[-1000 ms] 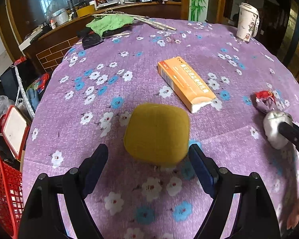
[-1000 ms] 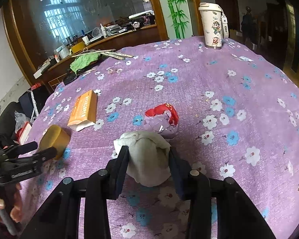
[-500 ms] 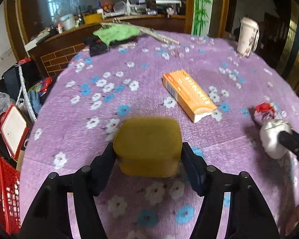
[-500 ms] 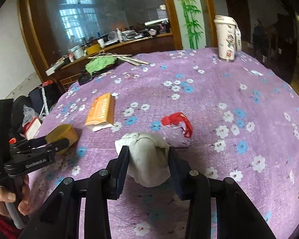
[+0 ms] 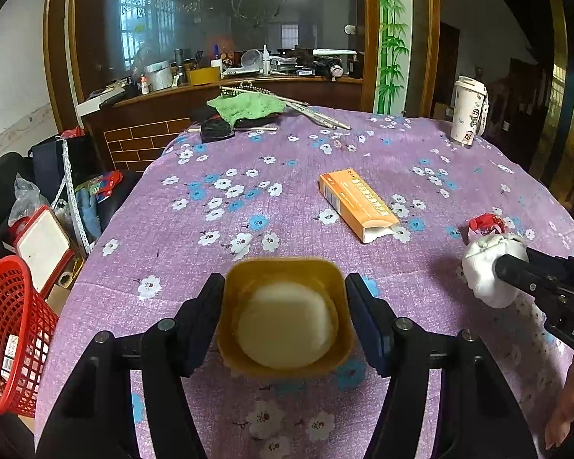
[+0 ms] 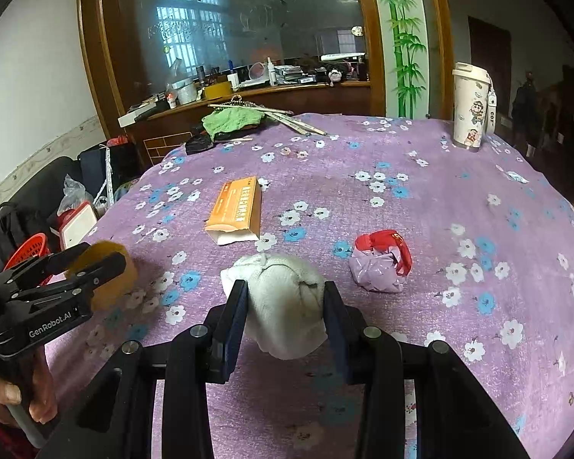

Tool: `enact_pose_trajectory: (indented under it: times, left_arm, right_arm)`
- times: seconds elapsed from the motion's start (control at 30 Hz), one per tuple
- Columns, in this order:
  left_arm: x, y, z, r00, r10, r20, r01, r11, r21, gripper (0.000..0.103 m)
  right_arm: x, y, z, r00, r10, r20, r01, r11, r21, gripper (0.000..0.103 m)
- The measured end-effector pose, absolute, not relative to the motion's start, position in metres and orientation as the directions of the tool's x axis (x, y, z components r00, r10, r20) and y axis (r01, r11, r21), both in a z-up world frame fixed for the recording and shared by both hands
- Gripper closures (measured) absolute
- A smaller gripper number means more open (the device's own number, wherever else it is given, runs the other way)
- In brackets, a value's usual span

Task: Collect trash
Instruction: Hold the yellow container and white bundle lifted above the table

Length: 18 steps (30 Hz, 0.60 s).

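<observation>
My left gripper point(image 5: 285, 311) is shut on a mustard-yellow square cup point(image 5: 283, 313), lifted off the table and tilted so its pale inside faces the camera. It also shows at the left of the right wrist view point(image 6: 107, 267). My right gripper point(image 6: 285, 306) is shut on a crumpled white tissue wad point(image 6: 283, 298), seen at the right of the left wrist view point(image 5: 490, 267). An orange carton point(image 5: 357, 204) with an open end lies mid-table. A crumpled red and lilac wrapper point(image 6: 380, 266) lies right of the tissue.
A red mesh basket point(image 5: 13, 329) stands on the floor left of the purple flowered table point(image 5: 248, 145). A white tumbler point(image 5: 468, 114) stands at the far right. A green cloth point(image 5: 245, 107) and sticks lie at the far edge. Bags crowd the floor at left.
My left gripper closed on the yellow cup, lifted it and tilted it so its inside shows. My right gripper raised the tissue wad off the table.
</observation>
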<state>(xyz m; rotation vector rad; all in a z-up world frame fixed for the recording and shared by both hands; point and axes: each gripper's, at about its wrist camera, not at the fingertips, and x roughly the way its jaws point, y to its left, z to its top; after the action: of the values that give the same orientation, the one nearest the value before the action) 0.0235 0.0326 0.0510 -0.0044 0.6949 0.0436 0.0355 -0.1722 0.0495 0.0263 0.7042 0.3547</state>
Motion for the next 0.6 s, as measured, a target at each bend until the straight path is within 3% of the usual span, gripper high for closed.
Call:
enact_pose_trajectory:
  times: [0.6]
  left_arm:
    - [0.0245, 0.036, 0.0466, 0.768, 0.037, -0.64, -0.043, 0.999, 0.005, 0.041]
  right_arm:
    - [0.0349, -0.1741, 0.0497, 0.714, 0.312, -0.626, -0.299, 0.945, 0.13, 0.061]
